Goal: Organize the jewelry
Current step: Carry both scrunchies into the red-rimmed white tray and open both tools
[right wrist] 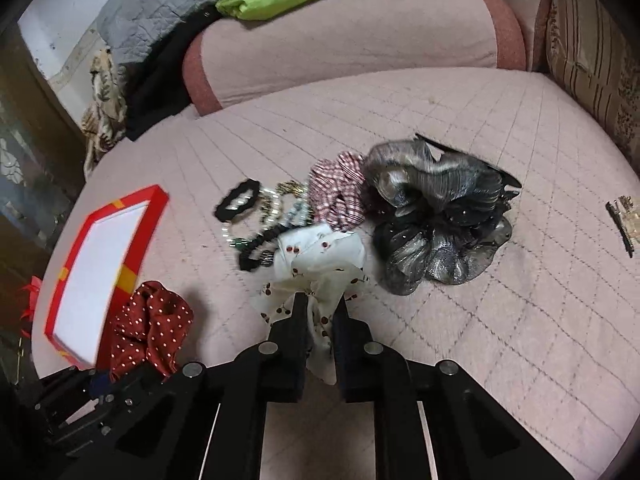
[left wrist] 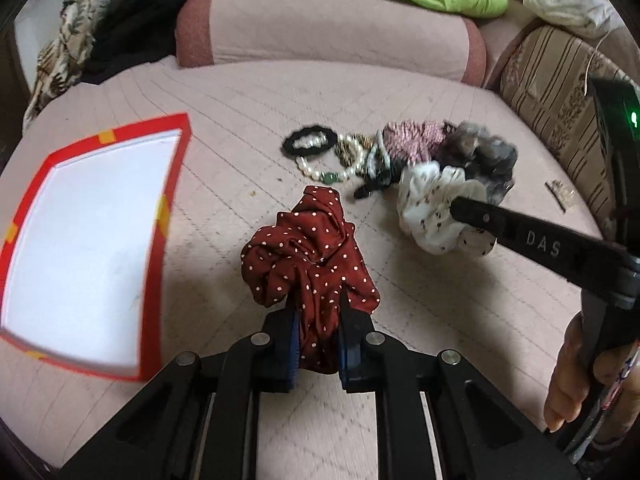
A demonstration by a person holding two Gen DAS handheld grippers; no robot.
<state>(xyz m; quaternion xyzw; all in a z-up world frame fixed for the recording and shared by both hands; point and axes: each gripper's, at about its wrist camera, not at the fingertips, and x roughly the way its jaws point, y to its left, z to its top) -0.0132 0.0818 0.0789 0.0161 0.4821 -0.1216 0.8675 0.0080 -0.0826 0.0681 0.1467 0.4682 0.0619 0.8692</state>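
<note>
The dark red polka-dot scrunchie (left wrist: 308,256) is bunched and crumpled, its lower folds pinched between two black fingers, its top lobe pointing toward 12 o'clock. At its 9 o'clock lies the red-rimmed box (left wrist: 168,184), open, with a plain white inside and yellow tape marks on the rim. At 2 o'clock the white scrunchie (right wrist: 320,264) with small dark red motifs is likewise clamped by its lower edge. Behind it a pile rests on the pink quilt: a black hair tie (left wrist: 306,141), a pearl bracelet (left wrist: 340,170), a pink checked scrunchie (right wrist: 338,194) and a large grey metallic scrunchie (right wrist: 440,216).
</note>
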